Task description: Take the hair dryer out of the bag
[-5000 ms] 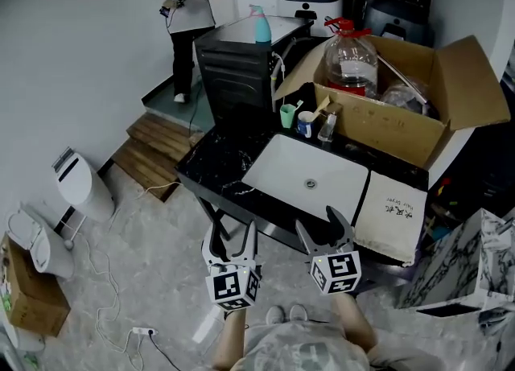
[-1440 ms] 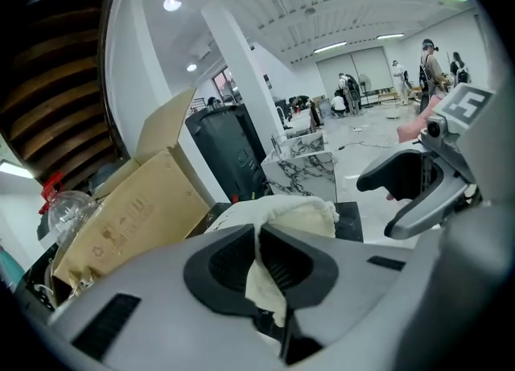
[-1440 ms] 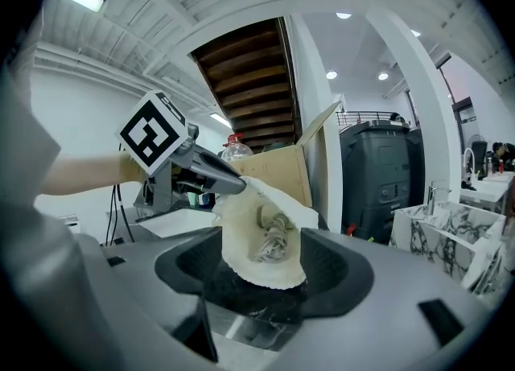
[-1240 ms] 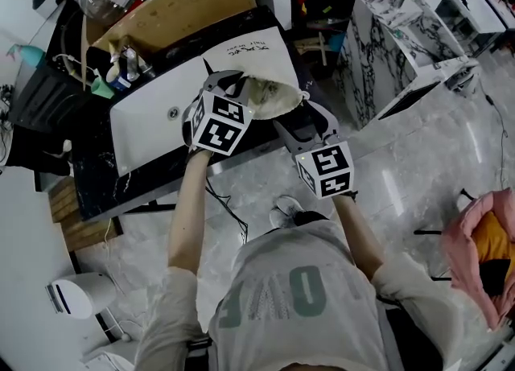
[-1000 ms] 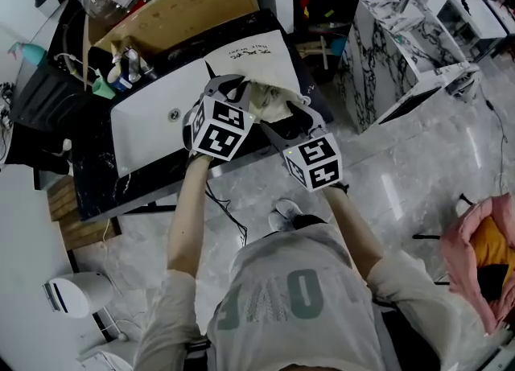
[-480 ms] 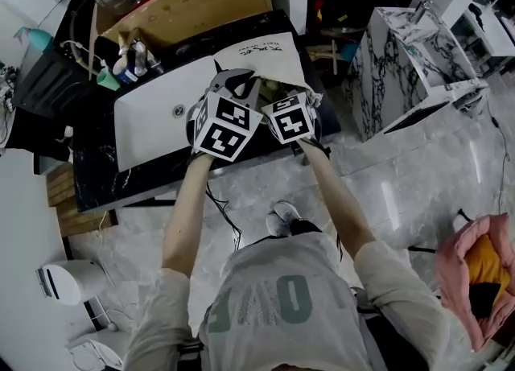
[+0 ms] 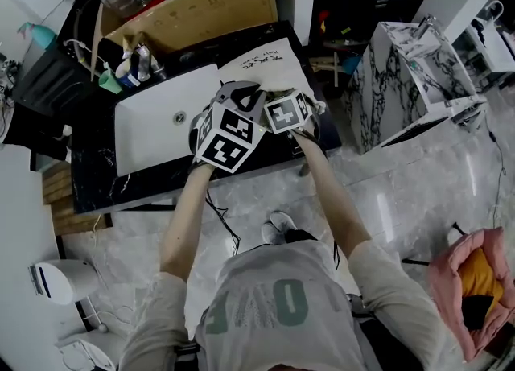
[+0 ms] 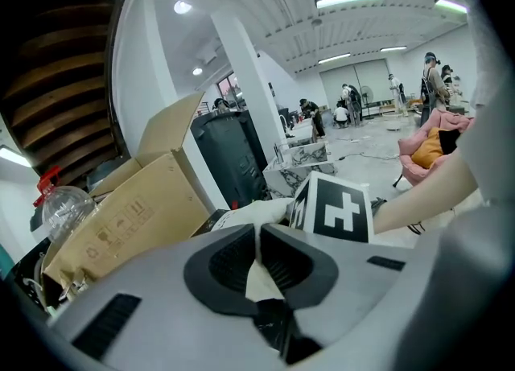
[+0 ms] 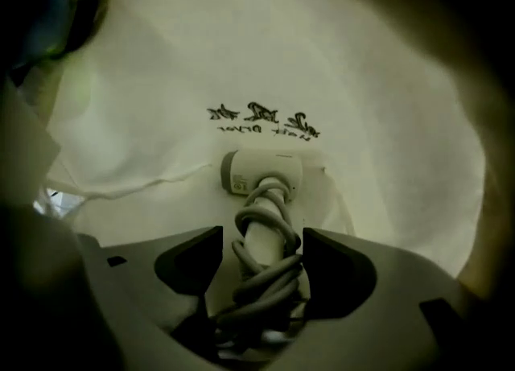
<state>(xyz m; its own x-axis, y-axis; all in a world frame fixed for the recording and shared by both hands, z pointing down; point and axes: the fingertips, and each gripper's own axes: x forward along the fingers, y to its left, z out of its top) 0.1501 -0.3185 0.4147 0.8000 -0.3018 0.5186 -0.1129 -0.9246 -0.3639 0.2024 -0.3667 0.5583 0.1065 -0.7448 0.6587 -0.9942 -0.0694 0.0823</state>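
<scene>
A cream cloth bag (image 7: 269, 68) with black print lies on the black counter (image 7: 105, 188), right of the sink. My left gripper (image 8: 257, 241) is shut on the edge of the bag's cloth (image 8: 259, 277) and holds the mouth up. In the head view its marker cube (image 7: 229, 136) sits next to the right gripper's cube (image 7: 286, 112), whose jaws are hidden in the bag. Inside, the white hair dryer (image 9: 261, 172) lies with its grey cord wound round the handle. My right gripper (image 9: 261, 237) is open, and the cord-wrapped handle lies between its jaws.
A white sink (image 7: 161, 120) takes up the counter's left part. Behind it stand cups and bottles (image 7: 129, 63) and an open cardboard box (image 7: 193, 3). A marble-patterned cabinet (image 7: 410, 72) stands to the right, and a pink bundle (image 7: 471, 281) lies on the floor.
My right gripper has moved from the counter's front edge up and left into the bag's mouth. The left gripper has kept its hold on the bag's edge.
</scene>
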